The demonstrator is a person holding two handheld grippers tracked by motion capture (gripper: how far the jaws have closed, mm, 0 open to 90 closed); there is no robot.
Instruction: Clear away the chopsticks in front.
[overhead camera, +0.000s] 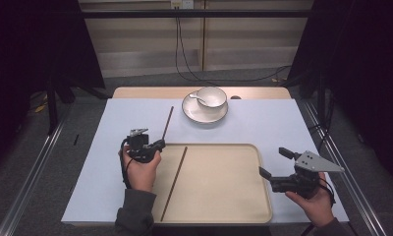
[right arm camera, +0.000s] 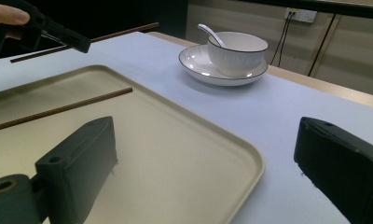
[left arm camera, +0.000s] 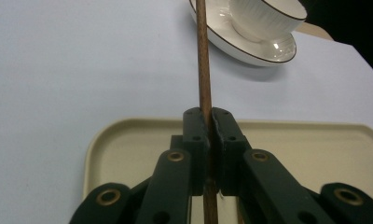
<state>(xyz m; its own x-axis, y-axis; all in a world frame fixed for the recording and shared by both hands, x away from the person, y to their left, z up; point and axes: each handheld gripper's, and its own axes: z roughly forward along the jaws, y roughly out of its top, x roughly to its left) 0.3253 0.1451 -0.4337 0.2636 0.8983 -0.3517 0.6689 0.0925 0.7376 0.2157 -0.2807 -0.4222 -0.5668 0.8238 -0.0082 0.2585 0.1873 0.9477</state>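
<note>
On a pale blue tabletop point(overhead camera: 111, 162) ringed by dark curtains, the left gripper point(overhead camera: 159, 144) pinches a brown chopstick point(overhead camera: 168, 122) over a beige tray's point(overhead camera: 224, 196) corner; the right gripper point(overhead camera: 272, 162), jaws spread, waits beside it.

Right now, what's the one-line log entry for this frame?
left gripper: shut on chopstick | right gripper: open, idle | second chopstick: on tray

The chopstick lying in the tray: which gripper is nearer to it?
Left. The left gripper sits at the tray's left rim, close beside the chopstick in the tray; the right gripper is off the tray's right edge.
</note>
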